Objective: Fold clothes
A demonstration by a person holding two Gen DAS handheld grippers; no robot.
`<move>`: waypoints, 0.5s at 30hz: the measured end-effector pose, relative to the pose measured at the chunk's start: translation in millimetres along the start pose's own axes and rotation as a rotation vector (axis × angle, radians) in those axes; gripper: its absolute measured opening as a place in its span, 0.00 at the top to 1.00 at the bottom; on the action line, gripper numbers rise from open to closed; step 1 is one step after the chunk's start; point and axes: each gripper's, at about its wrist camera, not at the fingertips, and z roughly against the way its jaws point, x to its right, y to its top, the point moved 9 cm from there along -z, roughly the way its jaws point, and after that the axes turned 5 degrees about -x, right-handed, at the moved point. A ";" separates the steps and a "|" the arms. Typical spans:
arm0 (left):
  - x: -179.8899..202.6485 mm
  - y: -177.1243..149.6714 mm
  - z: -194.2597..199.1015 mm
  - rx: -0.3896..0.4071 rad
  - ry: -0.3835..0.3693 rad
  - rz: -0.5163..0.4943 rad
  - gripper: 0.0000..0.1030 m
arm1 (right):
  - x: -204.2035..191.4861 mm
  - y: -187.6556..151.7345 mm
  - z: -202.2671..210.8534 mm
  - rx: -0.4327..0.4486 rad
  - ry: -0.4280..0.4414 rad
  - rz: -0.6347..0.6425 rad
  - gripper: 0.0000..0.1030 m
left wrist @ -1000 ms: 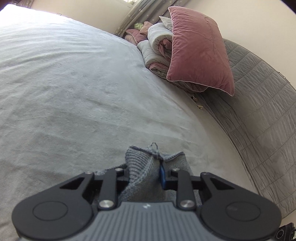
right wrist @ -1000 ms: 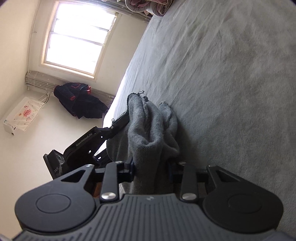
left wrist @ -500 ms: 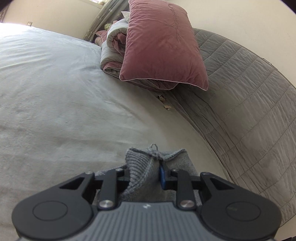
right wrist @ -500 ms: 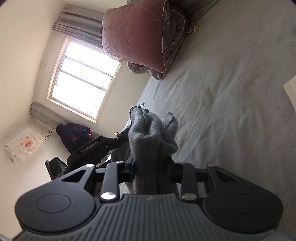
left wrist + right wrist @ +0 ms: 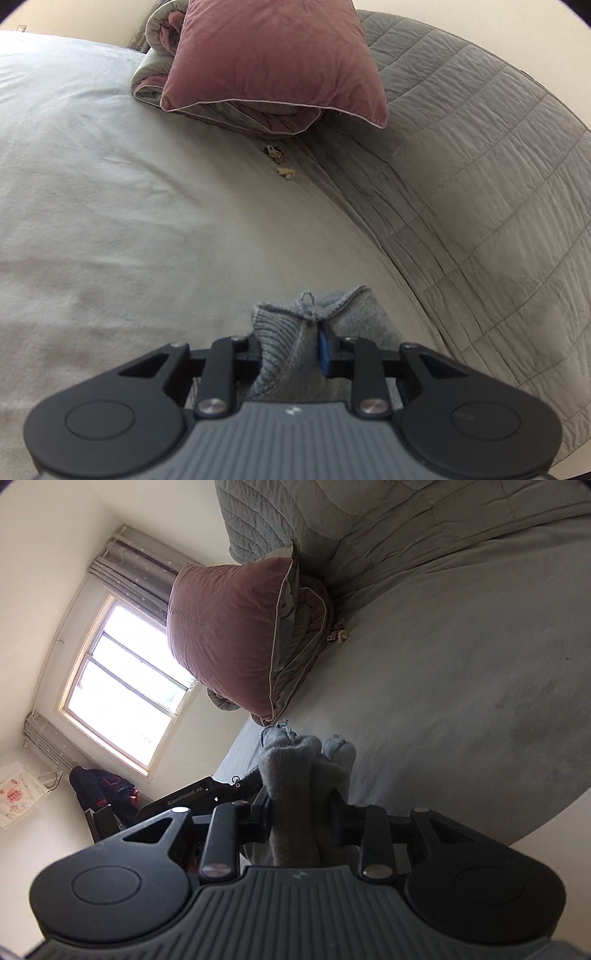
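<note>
**Grey knit carried over the bed, both tools pinching it**

The left tool (image 5: 290, 347) pinches a bunched edge of the grey knit garment (image 5: 295, 332) above the bed (image 5: 129, 221); the right tool (image 5: 301, 819) pinches another bunch. The step looks like carrying it; next comes spreading it flat. Its long axis cannot be told while bunched.
</note>
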 end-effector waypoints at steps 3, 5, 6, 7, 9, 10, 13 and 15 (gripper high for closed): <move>8.9 0.7 -16.8 -0.012 -0.011 -0.017 0.75 | 16.5 11.2 2.5 0.026 -0.029 -0.009 0.68; 11.6 1.0 -26.7 -0.016 -0.008 -0.029 0.75 | 24.8 16.1 1.4 0.040 -0.054 -0.008 0.68; 11.3 0.6 -32.6 -0.018 0.002 -0.039 0.75 | 29.3 17.3 1.0 0.046 -0.073 -0.007 0.68; 11.0 0.2 -38.5 -0.020 0.012 -0.049 0.74 | 34.1 18.4 1.3 0.052 -0.093 -0.006 0.68; 5.9 1.8 -44.7 -0.011 0.046 -0.060 0.74 | 42.7 21.5 2.1 0.069 -0.138 0.003 0.66; 2.6 3.0 -47.0 -0.004 0.065 -0.063 0.72 | 46.0 24.0 2.9 0.082 -0.165 0.013 0.66; -4.4 11.1 -45.3 0.034 0.104 -0.070 0.68 | 51.2 30.6 8.3 0.116 -0.205 0.045 0.66; -2.4 19.2 -37.5 0.068 0.112 -0.088 0.67 | 48.3 36.8 13.8 0.161 -0.235 0.094 0.66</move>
